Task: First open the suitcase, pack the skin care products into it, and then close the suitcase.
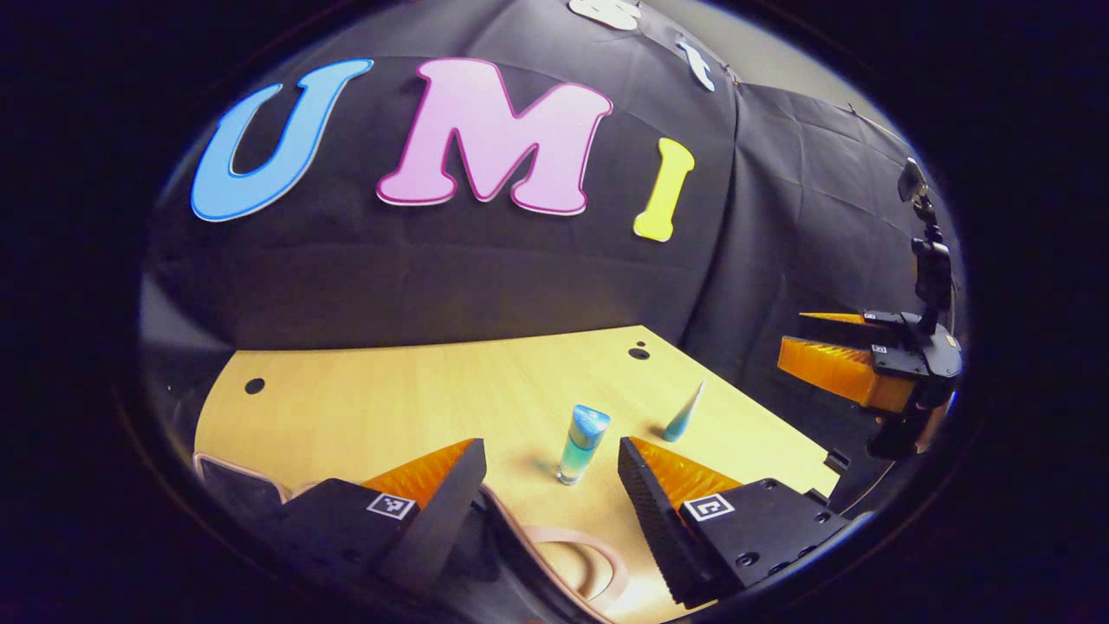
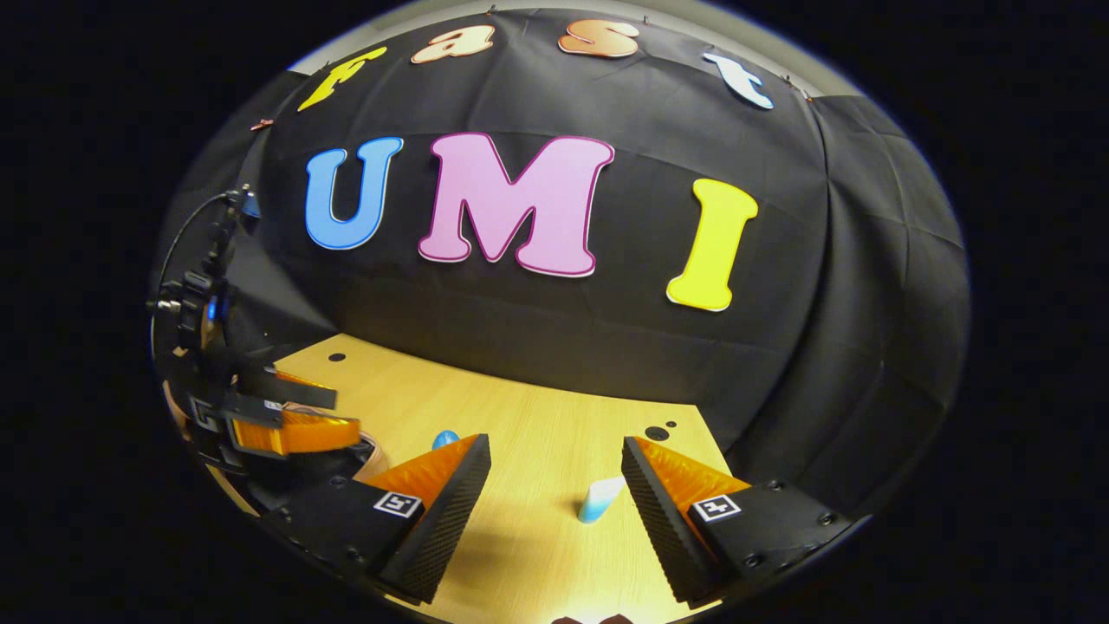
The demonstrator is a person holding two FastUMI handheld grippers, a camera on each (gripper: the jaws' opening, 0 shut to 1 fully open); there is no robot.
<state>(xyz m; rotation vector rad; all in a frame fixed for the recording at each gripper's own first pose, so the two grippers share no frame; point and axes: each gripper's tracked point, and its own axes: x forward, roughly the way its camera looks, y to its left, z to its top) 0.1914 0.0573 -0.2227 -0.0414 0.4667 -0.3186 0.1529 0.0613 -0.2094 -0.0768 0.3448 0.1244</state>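
In my left gripper view, the left gripper (image 1: pixel 550 485) hangs open low in the frame, with a blue bottle (image 1: pixel 581 444) upright on the wooden table (image 1: pixel 390 407) between its fingers, untouched. A pink-rimmed suitcase (image 1: pixel 554 546) edge sits lower centre. In my right gripper view, the right gripper (image 2: pixel 554 498) gapes open; a pale blue tube (image 2: pixel 599 499) stands just inside its right finger.
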